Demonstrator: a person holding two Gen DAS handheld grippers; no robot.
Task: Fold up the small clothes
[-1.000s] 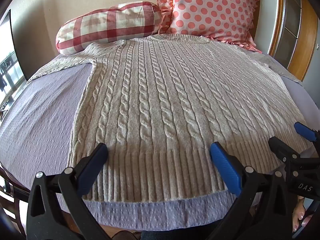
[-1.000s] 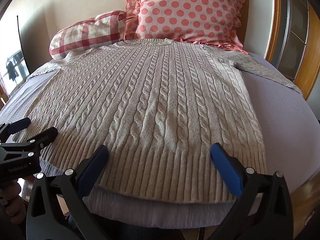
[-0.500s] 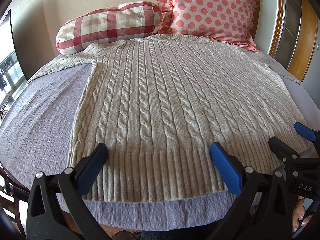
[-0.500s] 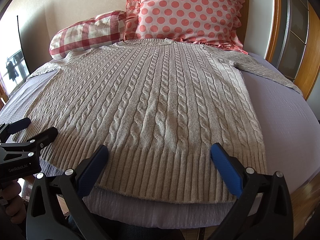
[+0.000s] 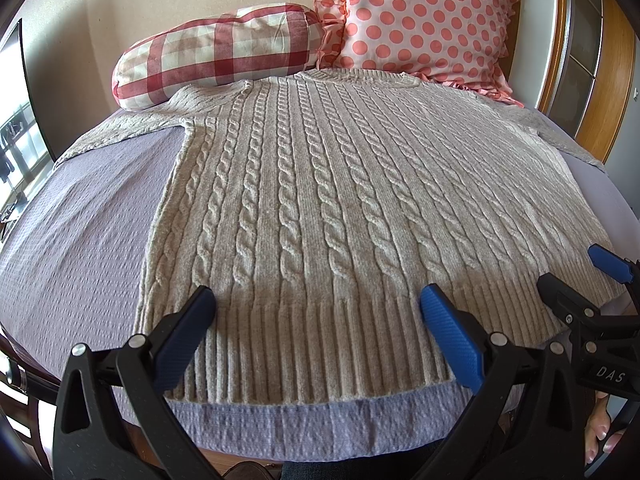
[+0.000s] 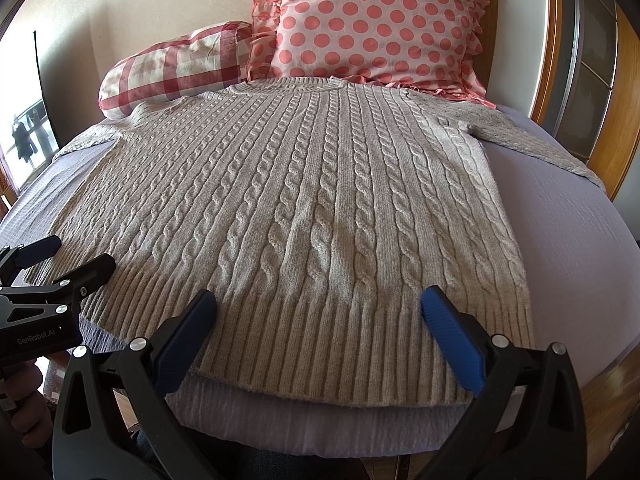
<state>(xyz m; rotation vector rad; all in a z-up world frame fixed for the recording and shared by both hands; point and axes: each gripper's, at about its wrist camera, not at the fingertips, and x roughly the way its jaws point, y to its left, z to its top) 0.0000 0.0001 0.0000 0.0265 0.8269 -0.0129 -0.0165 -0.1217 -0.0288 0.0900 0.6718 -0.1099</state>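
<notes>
A grey cable-knit sweater (image 5: 320, 200) lies flat and face up on the lilac bedspread (image 5: 80, 248), with its ribbed hem nearest me and both sleeves spread sideways. It also fills the right wrist view (image 6: 312, 200). My left gripper (image 5: 316, 312) is open and empty, hovering over the hem's left half. My right gripper (image 6: 318, 312) is open and empty over the hem's right half. Each gripper shows in the other's view: the right gripper (image 5: 580, 276) at the right edge, the left gripper (image 6: 72, 256) at the left edge.
A red checked bolster (image 5: 216, 52) and a pink polka-dot pillow (image 5: 424, 16) lean on the wall behind the collar. A wooden frame (image 5: 616, 60) stands at the right. The bedspread (image 6: 560, 216) ends just below the hem at the bed's front edge.
</notes>
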